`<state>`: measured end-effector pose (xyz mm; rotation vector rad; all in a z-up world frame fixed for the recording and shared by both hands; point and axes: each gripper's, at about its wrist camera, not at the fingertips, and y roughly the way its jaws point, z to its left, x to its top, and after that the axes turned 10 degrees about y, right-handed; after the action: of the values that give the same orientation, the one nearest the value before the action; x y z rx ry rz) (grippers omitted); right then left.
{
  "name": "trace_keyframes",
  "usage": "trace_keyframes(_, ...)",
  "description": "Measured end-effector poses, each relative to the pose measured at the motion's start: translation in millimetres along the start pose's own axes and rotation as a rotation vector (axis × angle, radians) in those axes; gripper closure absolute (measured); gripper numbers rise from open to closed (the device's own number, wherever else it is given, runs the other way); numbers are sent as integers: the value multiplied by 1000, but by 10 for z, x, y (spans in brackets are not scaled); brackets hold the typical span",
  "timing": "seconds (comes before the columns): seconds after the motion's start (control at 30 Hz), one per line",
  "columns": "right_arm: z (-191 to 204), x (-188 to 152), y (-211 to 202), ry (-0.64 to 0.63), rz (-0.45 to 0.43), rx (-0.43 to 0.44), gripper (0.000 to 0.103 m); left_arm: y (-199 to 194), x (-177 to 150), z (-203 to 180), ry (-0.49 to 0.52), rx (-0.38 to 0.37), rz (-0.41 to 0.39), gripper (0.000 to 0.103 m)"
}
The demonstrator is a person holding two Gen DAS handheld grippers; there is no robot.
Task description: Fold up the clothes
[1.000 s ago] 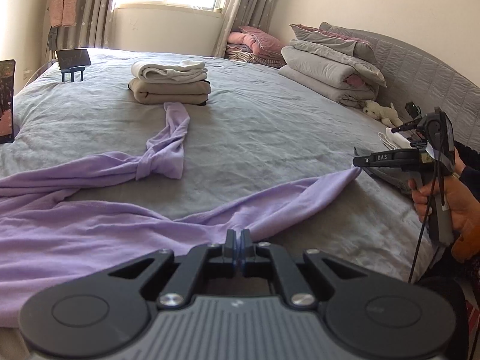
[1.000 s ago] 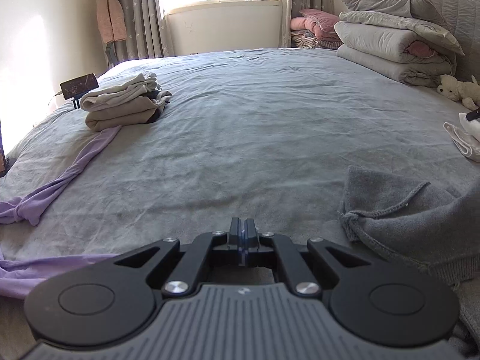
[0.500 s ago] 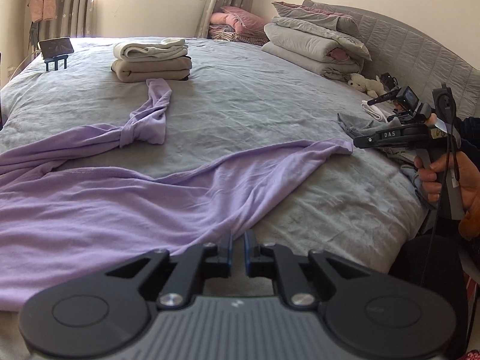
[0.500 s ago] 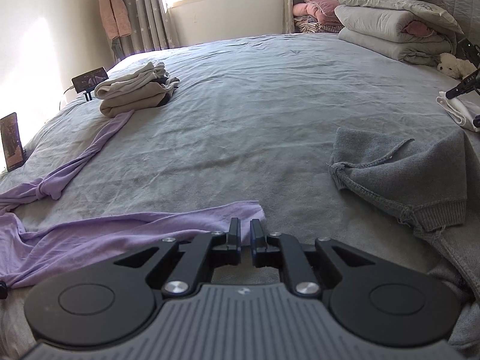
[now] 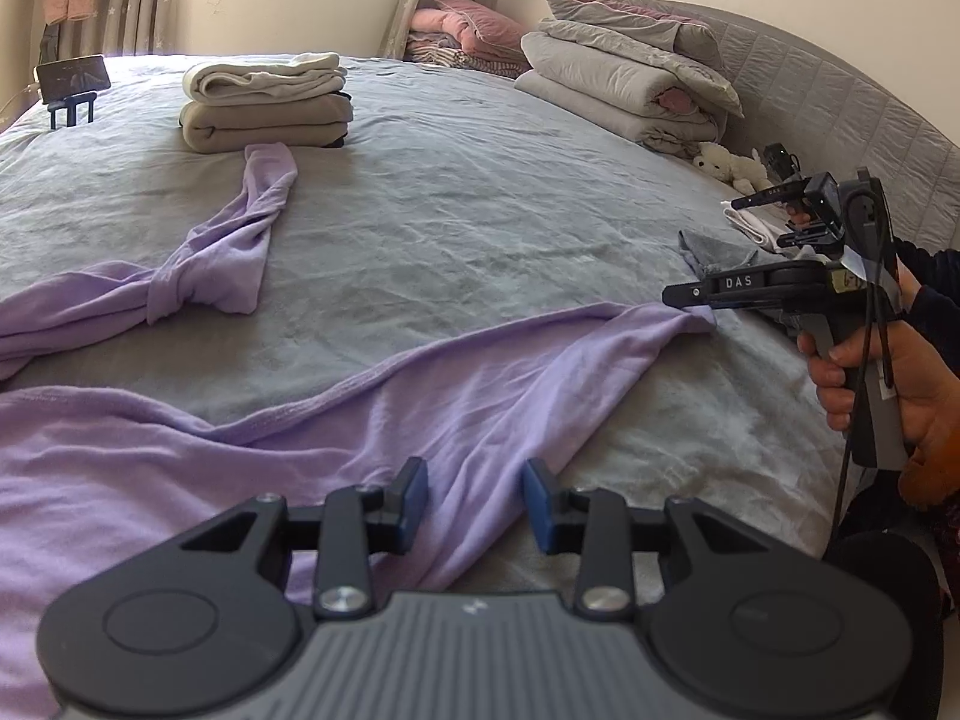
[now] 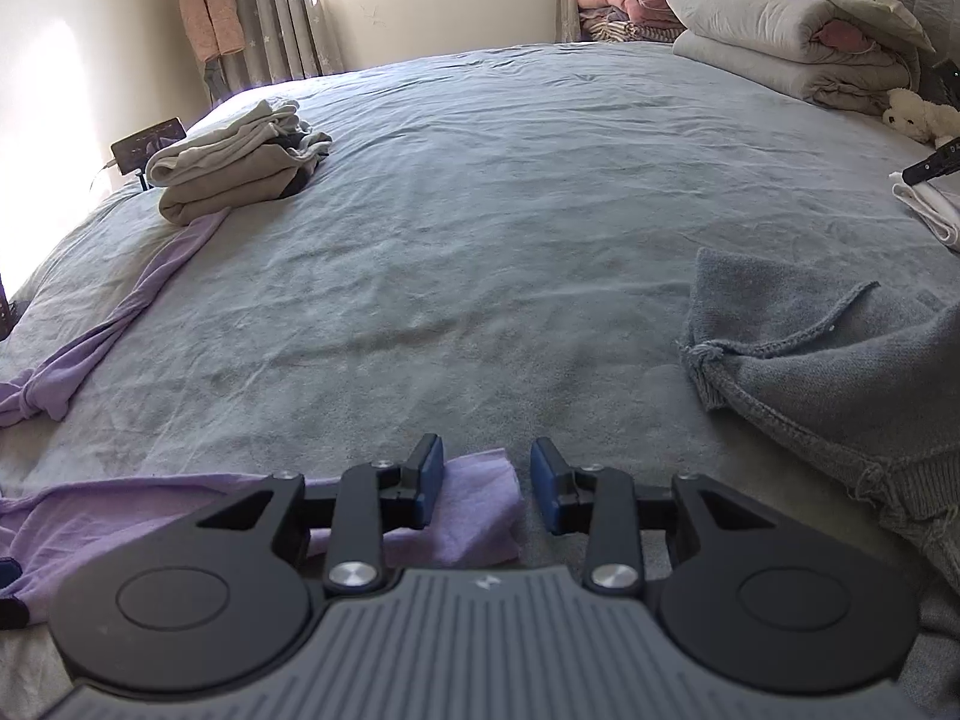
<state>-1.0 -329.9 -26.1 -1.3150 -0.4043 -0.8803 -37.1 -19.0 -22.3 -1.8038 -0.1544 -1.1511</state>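
Straddling a ridge of the purple garment (image 5: 468, 396) on the bed (image 5: 480, 228), the left tongs (image 5: 474, 495) were opening, while the right tongs (image 6: 486, 489) stood apart over its corner.

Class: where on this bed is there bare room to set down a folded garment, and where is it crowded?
Free: the middle of the grey bedspread, between the folded stack, quilts and grey sweater. Crowded: the near edge, covered by the purple garment.
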Motion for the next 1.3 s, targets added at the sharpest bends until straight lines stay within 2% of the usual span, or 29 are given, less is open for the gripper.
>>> trace_keyframes(0.03, -14, -4, -8, 1, -6, 2, 101, 18, 2, -18, 9, 5, -2, 74)
trace_keyframes(0.13, -47, -4, -133, 1, -50, 11, 101, 6, 0, -66, 44, 4, -16, 97)
trace_keyframes(0.17, -55, -1, -187, -3, -65, 13, 101, -16, 3, -70, 52, 3, -22, 99)
trace_keyframes(0.43, -143, -29, -660, -17, -145, 27, 101, -277, -10, -208, 122, -30, -75, 100)
trace_keyframes(0.63, -201, -225, -879, -42, -124, -1, 101, -351, -89, -343, 174, -62, -52, 100)
trace_keyframes(0.83, -293, -437, -1004, -40, -97, -44, 102, -378, -201, -424, 157, -99, -30, 103)
trace_keyframes(0.97, -382, -511, -1043, -19, -76, -55, 102, -369, -247, -514, 175, -97, -18, 103)
trace_keyframes(1.07, -434, -572, -1014, -4, -45, -71, 103, -352, -282, -486, 147, -84, -9, 103)
trace_keyframes(1.2, -467, -639, -1023, 16, -21, -69, 102, -438, -332, -351, 54, -72, -11, 99)
trace_keyframes(1.27, -437, -652, -1056, 12, -25, -56, 90, -514, -363, -283, 21, -45, -15, 95)
trace_keyframes(1.3, -411, -651, -1072, 5, -29, -49, 90, -567, -385, -239, -2, -21, -17, 92)
